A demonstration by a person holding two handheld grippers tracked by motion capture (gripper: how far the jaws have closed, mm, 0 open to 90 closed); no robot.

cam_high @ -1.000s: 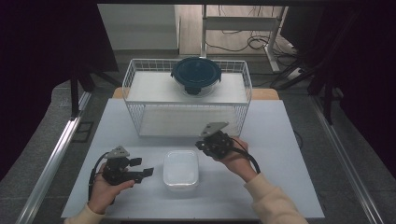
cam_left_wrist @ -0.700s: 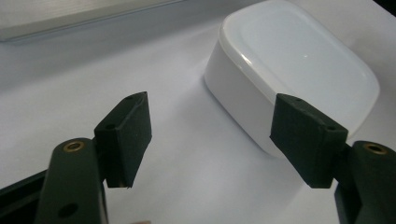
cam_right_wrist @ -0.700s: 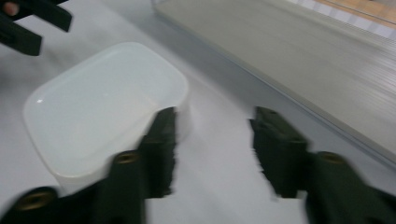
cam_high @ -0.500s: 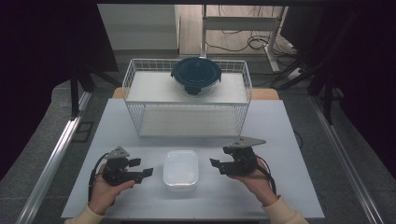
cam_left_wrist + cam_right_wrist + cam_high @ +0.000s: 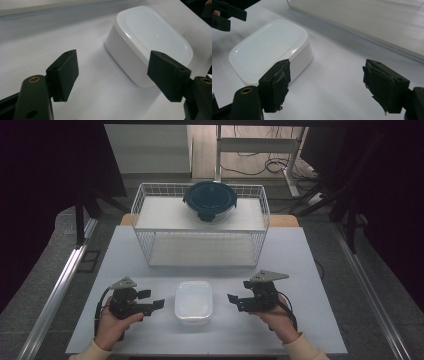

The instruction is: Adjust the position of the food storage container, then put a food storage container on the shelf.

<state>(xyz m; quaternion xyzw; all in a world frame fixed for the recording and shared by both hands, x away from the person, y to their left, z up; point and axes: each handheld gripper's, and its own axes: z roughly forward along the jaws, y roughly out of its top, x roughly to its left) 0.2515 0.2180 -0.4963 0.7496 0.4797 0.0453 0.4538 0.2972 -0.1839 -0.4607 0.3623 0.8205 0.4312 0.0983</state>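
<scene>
High view: white lidded box [image 5: 193, 302] on table [image 5: 310, 270] between left gripper [image 5: 156, 304] and right gripper [image 5: 233, 301]; wire basket [image 5: 200, 247] behind, bowl [image 5: 210, 200] atop.
Left gripper view: jaws apart, empty; bare tabletop before box.
Right gripper view: jaws just opened, empty; box ahead-left.

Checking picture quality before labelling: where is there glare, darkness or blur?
High view: dark at both sides, the table evenly lit. Left gripper view: a small glare spot on the white container, near black jaws slightly soft. Right gripper view: a glint along the container's lid edge, soft shadow beside it.
</scene>
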